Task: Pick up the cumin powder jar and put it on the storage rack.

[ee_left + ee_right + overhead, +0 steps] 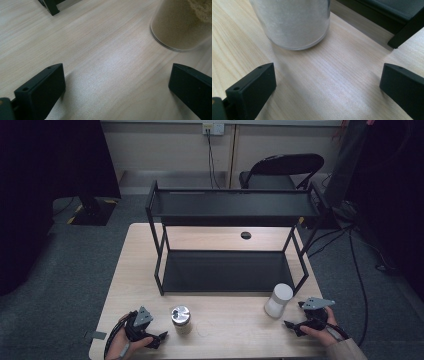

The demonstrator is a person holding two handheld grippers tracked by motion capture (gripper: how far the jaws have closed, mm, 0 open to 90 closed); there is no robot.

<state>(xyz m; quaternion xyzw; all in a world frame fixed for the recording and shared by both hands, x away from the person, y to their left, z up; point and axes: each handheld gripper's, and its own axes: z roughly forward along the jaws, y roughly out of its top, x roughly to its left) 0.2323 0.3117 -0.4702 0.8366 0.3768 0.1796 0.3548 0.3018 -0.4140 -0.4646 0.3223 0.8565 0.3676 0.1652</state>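
Note:
A clear jar with a silver lid point(181, 319) stands near the table's front edge, left of centre; the left gripper view shows its base filled with brown powder point(180, 27). My left gripper point(159, 339) rests on the table just left of that jar, open, with bare wood between its jaws point(117, 87). A white jar point(278, 300) stands at the front right, just before the rack; it is close ahead in the right gripper view point(292, 22). My right gripper point(295, 325) lies right of it, open and holding nothing point(328, 87).
A black two-tier metal rack point(230, 245) takes up the middle of the wooden table point(235, 332), both shelves bare. Its front right foot point(402, 35) is near my right gripper. A folding chair point(280, 170) stands behind the table. Cables trail on the floor at right.

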